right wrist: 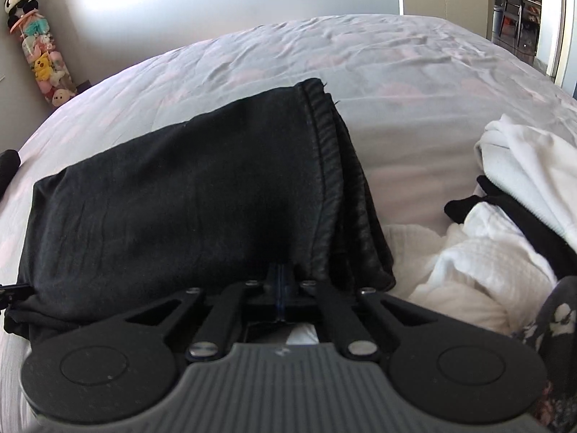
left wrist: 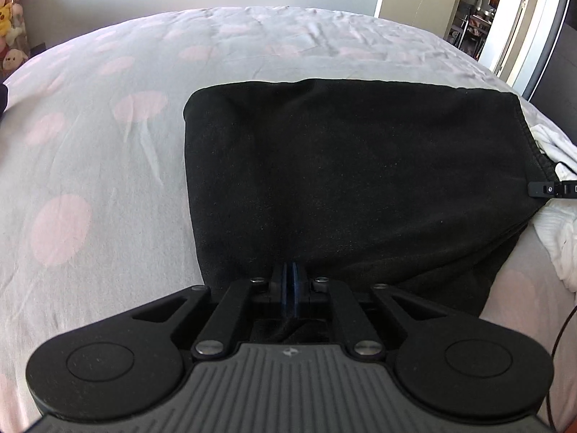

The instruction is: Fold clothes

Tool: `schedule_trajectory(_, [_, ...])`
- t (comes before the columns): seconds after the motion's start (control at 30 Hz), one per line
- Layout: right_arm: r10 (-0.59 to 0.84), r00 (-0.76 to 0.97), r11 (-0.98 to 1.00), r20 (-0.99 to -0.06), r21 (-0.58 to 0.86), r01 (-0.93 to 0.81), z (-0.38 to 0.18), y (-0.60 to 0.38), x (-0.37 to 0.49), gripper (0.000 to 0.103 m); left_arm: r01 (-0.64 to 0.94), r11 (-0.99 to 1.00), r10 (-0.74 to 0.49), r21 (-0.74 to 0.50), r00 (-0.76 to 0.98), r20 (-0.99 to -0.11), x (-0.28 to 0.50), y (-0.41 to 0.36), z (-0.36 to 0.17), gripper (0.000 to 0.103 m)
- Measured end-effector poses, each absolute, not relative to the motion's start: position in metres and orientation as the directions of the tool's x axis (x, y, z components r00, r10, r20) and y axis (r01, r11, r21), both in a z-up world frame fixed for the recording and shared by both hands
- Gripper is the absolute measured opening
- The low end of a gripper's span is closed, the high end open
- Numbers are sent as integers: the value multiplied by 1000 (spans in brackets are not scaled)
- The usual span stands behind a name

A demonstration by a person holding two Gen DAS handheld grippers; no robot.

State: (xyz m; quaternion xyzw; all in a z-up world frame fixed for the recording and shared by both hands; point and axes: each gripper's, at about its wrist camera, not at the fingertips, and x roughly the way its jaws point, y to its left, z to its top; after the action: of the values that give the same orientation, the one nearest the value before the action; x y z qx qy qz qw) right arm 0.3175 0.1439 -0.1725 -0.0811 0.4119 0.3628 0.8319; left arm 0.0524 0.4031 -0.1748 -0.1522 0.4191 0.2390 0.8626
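Observation:
A black garment (left wrist: 346,180) lies folded into a thick rectangle on the bed. My left gripper (left wrist: 290,274) is shut on its near edge, close to the left corner. In the right wrist view the same black garment (right wrist: 187,209) shows its stitched hem along the right side. My right gripper (right wrist: 280,276) is shut on the near edge just left of that hem. The fingertips of both grippers are buried in the cloth. At the right edge of the left wrist view, the tip of my right gripper (left wrist: 551,189) meets the garment's corner.
The bed sheet (left wrist: 90,151) is pale grey with pink spots. A heap of white clothes (right wrist: 505,216) with a black piece and a patterned dark item (right wrist: 555,324) lies to the right. Plush toys (right wrist: 43,61) stand in the far left corner. An open doorway (left wrist: 476,11) is far right.

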Motion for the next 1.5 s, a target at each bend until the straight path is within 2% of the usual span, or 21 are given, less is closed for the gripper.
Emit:
schedule_trajectory(0.17, [521,376,723,-767,162,-672,-164,147,320,0,-524,848,270,-76,552,-789,48,408,-160,6])
schedule_trajectory(0.27, [566,351,708,-746,222,-671,-142,137,328,22,-532,845,307,-59,572,-760,35,415,-142,9])
schedule_trajectory(0.3, [581,350,705,-735,240,-667,-134,133,331,36,-528,846,307,-68,588,-748,30,418,-136,9])
schedule_trajectory(0.33, [594,345,701,-727,258,-665,-127,129,336,41,-526,846,298,-90,605,-738,27,421,-129,9])
schedule_trajectory(0.47, [573,370,721,-731,235,-652,-107,130,349,42,-502,852,264,-149,658,-705,42,423,-105,9])
schedule_trajectory(0.6, [576,392,710,-717,201,-675,-98,147,344,35,-430,889,216,-160,700,-681,89,411,-96,9])
schedule_trajectory(0.7, [563,410,702,-718,153,-696,-97,161,354,35,-383,908,173,-171,714,-679,130,397,-100,9])
schedule_trajectory(0.77, [559,386,696,-734,163,-699,-99,165,374,48,-371,914,164,-164,707,-688,156,392,-108,9])
schedule_trajectory(0.8, [559,363,691,-745,178,-700,-101,165,386,62,-368,916,161,-159,702,-694,166,390,-114,9])
schedule_trajectory(0.83, [558,329,682,-762,195,-705,-105,164,398,68,-365,918,159,-154,696,-700,172,389,-120,9])
schedule_trajectory(1.0, [501,149,638,-852,248,-729,-126,165,453,70,-347,929,148,-127,663,-733,202,394,-147,9])
schedule_trajectory(1.07, [510,57,625,-859,324,-710,-142,161,474,70,-355,928,149,-116,637,-756,210,399,-158,8])
schedule_trajectory(1.3, [623,-175,552,-762,587,-592,-203,154,512,71,-355,932,156,-72,575,-803,226,403,-181,3])
schedule_trajectory(1.4, [679,-230,513,-697,674,-532,-219,150,519,72,-376,921,136,-103,559,-818,233,411,-184,3])
schedule_trajectory(1.47, [709,-263,485,-654,724,-491,-227,149,519,65,-389,912,122,-126,552,-825,237,416,-187,3])
schedule_trajectory(1.5, [722,-277,472,-634,744,-473,-230,149,518,58,-393,910,118,-132,550,-826,238,418,-188,3])
